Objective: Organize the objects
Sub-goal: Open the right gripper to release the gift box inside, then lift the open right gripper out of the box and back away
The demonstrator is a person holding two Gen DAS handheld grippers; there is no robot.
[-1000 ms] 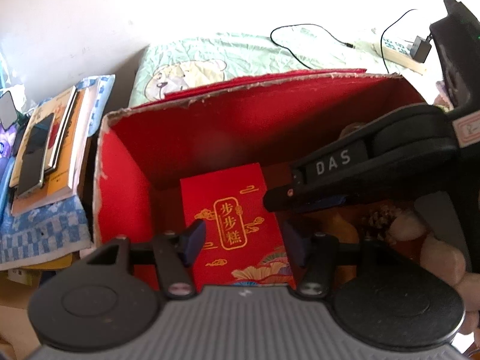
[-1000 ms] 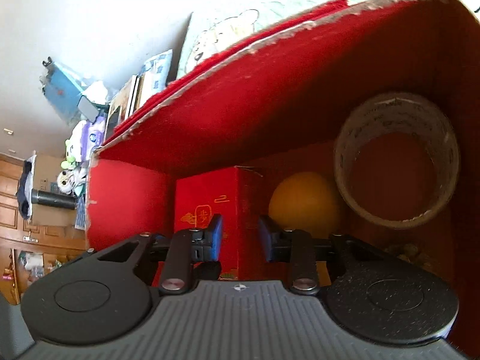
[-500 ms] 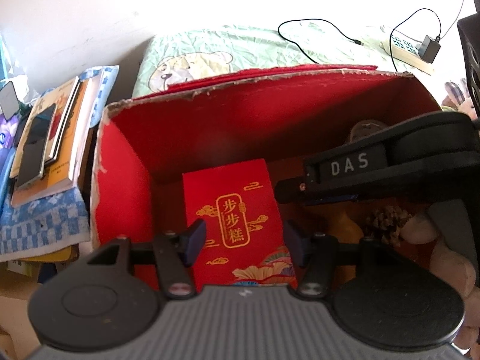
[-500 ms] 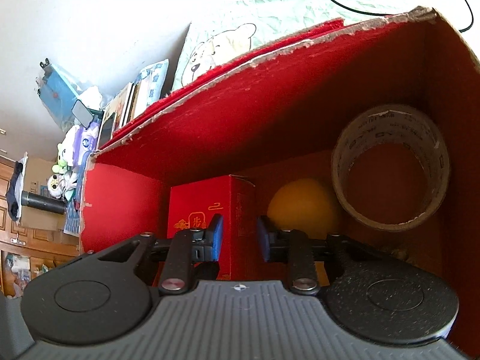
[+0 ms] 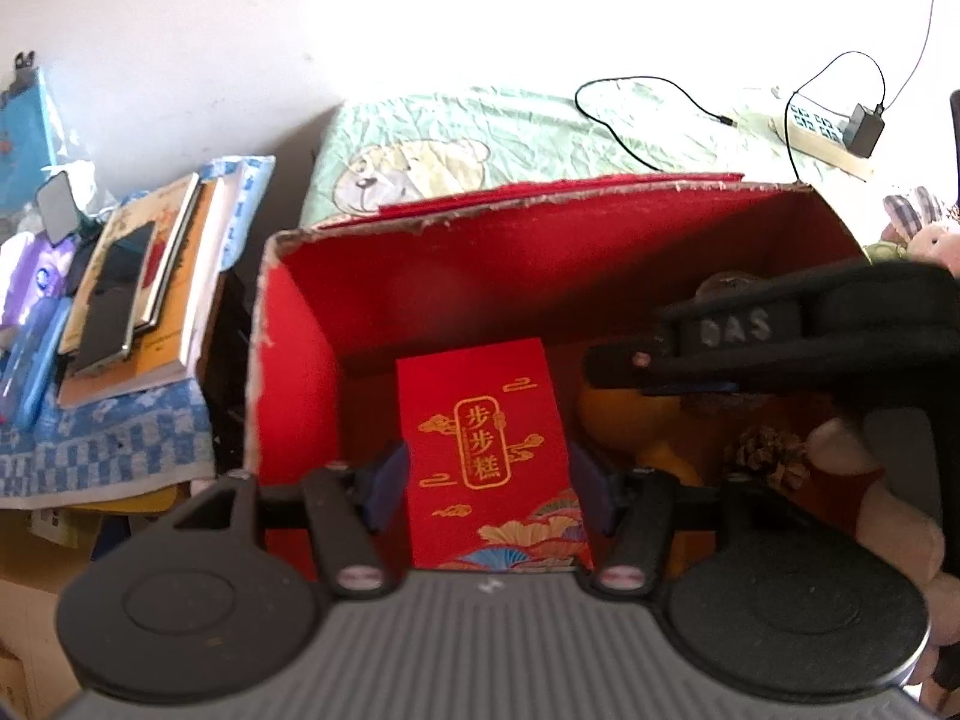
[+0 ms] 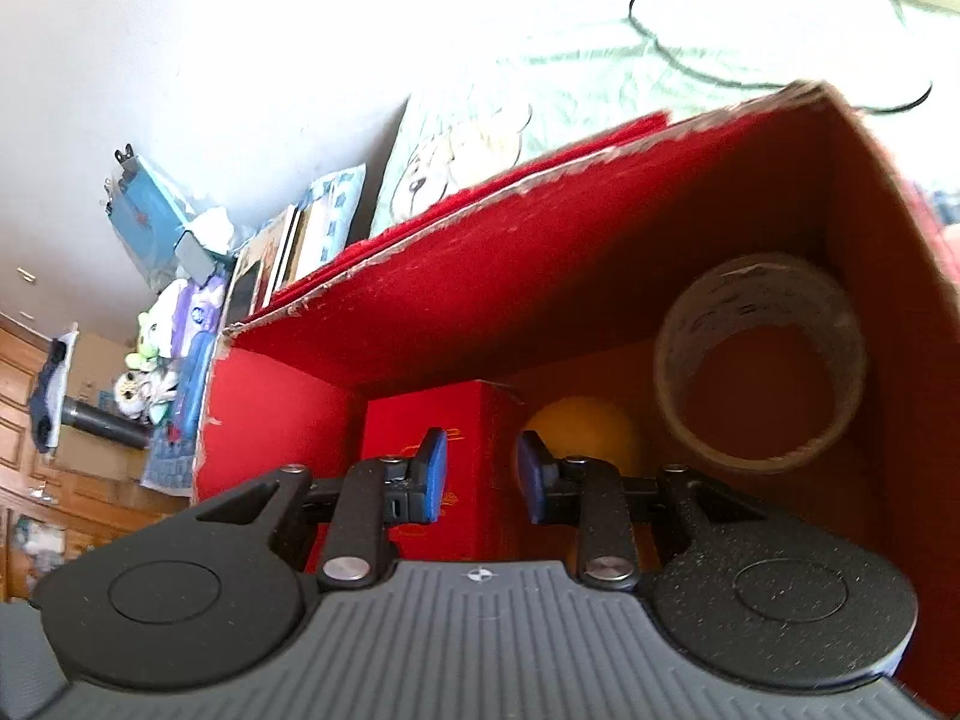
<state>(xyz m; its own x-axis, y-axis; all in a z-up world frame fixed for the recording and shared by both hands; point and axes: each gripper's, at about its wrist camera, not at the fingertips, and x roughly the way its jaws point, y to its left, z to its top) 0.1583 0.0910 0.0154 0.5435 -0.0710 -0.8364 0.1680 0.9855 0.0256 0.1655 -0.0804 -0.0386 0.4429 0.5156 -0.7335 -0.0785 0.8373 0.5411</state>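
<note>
An open red cardboard box (image 5: 294,360) stands on the bed. On its floor lie a red packet with gold characters (image 5: 486,438), an orange ball (image 5: 618,414) and a pine cone (image 5: 768,456). My left gripper (image 5: 489,480) hovers open above the packet with nothing held. From the right, my right gripper (image 5: 606,363) reaches over the ball. In the right wrist view the right gripper (image 6: 480,474) stands narrowly open and empty, in front of the packet (image 6: 474,420) and ball (image 6: 579,429). A tape roll (image 6: 759,360) leans in the box's far right corner (image 6: 840,180).
Left of the box, a stack of books with a phone on top (image 5: 132,288) rests on a blue checked cloth (image 5: 102,450). Behind the box lie a green bear-print sheet (image 5: 420,162), a black cable (image 5: 630,96) and a power strip with a charger (image 5: 834,132).
Both grippers have drawn back and up from the box, so more of the bed shows. The right gripper has slid rightward in the left wrist view. Neither gripper's finger gap has changed.
</note>
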